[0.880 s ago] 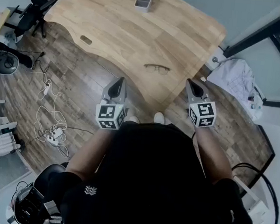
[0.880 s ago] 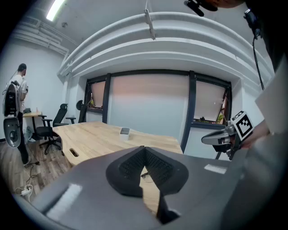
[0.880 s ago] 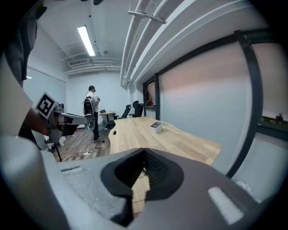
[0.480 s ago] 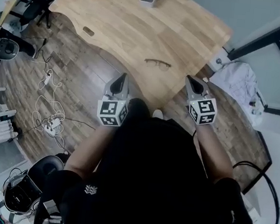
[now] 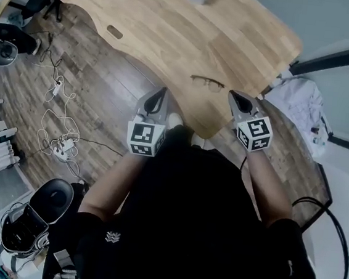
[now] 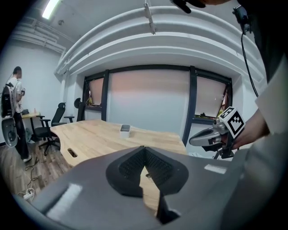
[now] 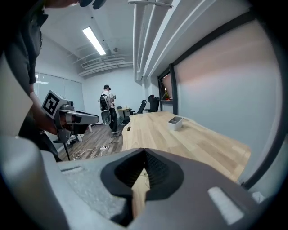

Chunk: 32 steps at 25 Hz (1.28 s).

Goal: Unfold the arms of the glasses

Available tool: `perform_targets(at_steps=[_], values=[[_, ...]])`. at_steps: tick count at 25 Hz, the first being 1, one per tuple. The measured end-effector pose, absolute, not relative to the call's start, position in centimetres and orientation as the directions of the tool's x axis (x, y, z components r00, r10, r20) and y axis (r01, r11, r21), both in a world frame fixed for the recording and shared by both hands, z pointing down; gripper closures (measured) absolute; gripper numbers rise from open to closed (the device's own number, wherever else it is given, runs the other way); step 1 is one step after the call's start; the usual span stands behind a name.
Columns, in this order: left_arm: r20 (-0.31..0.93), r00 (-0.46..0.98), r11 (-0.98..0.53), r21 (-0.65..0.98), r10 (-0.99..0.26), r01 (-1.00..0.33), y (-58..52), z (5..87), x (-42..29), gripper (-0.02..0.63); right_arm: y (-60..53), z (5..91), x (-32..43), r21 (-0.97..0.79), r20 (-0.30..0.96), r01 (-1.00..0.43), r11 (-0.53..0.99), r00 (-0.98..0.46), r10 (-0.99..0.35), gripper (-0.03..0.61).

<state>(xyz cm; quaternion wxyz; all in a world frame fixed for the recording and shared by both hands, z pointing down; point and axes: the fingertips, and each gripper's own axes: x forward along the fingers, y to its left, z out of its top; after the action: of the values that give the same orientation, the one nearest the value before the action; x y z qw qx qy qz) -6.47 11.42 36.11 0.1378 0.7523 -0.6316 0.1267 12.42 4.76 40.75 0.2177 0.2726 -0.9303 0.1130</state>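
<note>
A pair of thin, dark-rimmed glasses point(image 5: 207, 81) is seen lying on the light wooden bench point(image 5: 174, 24), close to its curved near edge. Whether the arms are folded cannot be made out at this size. The left gripper point(image 5: 162, 91) is held at the bench's near edge, to the left of the glasses, and its fingers point(image 6: 129, 167) are pressed together with nothing between them. The right gripper point(image 5: 231, 93) is held just right of the glasses, its fingers point(image 7: 128, 170) likewise closed on nothing. The glasses are touched by neither. Compared with the earlier frames, both grippers have been brought nearer to the glasses, which have not been shifted on the bench.
</note>
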Motion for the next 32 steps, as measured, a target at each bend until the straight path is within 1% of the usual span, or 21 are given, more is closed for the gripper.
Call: perform_targets(at_steps=[4, 8, 13, 17, 21, 24, 27, 32], values=[[0.376, 0.221, -0.214, 0.061, -0.9, -0.975, 8.8, 37.5, -8.4, 0.607, 4.1, 42.2, 8.2, -0.071, 0.528, -0.474, 0.877, -0.764, -0.37, 0.578], [0.394, 0.268, -0.262, 0.071, -0.879, -0.962, 6.1, 39.4, -9.1, 0.607, 3.7, 43.3, 5.7, -0.034, 0.574, -0.427, 0.904, -0.749, -0.332, 0.578], [0.408, 0.274, -0.27, 0.067, -0.871, -0.96, 3.4, 40.7, -8.7, 0.607, 2.9, 45.3, 3.8, -0.021, 0.623, -0.346, 0.938, -0.738, -0.258, 0.578], [0.426, 0.234, -0.229, 0.063, -0.874, -0.971, 2.5, 42.0, -8.7, 0.607, 2.0, 47.3, 2.1, 0.001, 0.642, -0.225, 0.974, -0.747, -0.173, 0.578], [0.462, 0.17, -0.146, 0.086, -0.87, -0.985, 2.2, 44.1, -9.0, 0.607, 1.5, 51.0, 1.1, 0.0, 0.706, -0.088, 0.996, -0.705, -0.062, 0.578], [0.49, 0.145, -0.118, 0.086, -0.86, -0.989, 2.5, 45.7, -9.0, 0.607, 1.4, 52.7, 0.6, 0.049, 0.729, 0.001, 0.999, -0.683, -0.036, 0.572], [0.503, 0.123, -0.089, 0.092, -0.855, -0.992, 3.0, 46.7, -9.0, 0.607, 1.6, 54.6, 0.2, 0.063, 0.754, 0.081, 0.995, -0.657, 0.006, 0.527], [0.521, 0.081, -0.036, 0.097, -0.85, -0.995, 4.6, 48.1, -9.4, 0.607, 1.6, 56.6, -0.7, 0.085, 0.786, 0.178, 0.98, -0.617, 0.043, 0.525]])
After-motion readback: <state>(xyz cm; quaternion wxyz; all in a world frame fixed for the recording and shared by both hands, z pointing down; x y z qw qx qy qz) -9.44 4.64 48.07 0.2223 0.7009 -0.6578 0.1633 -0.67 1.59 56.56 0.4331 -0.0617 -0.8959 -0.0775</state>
